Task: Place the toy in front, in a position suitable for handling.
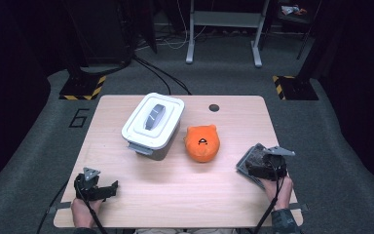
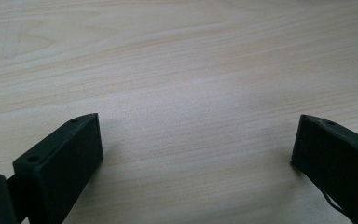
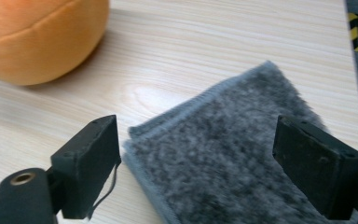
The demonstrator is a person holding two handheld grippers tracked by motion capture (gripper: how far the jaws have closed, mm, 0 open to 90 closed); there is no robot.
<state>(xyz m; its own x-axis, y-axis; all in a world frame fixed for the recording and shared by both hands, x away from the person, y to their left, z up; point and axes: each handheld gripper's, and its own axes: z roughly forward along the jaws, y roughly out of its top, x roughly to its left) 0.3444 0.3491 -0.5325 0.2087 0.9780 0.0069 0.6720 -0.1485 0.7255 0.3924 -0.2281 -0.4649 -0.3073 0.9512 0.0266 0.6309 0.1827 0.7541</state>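
Wooden bench (image 1: 175, 190) on grey carpet. Right gripper (image 3: 196, 158) fingers spread wide, gripping nothing, above folded grey cloth (image 3: 233, 154) lying right of orange plush toy (image 1: 202, 142). Left gripper (image 2: 196, 154) fingers open over bare bench, left of toy.

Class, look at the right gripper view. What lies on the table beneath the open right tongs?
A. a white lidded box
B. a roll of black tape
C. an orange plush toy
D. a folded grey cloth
D: the folded grey cloth lies flat on the table beneath the right tongs, whose jaws stand wide apart without pressing on it; the orange plush toy sits off to one side.
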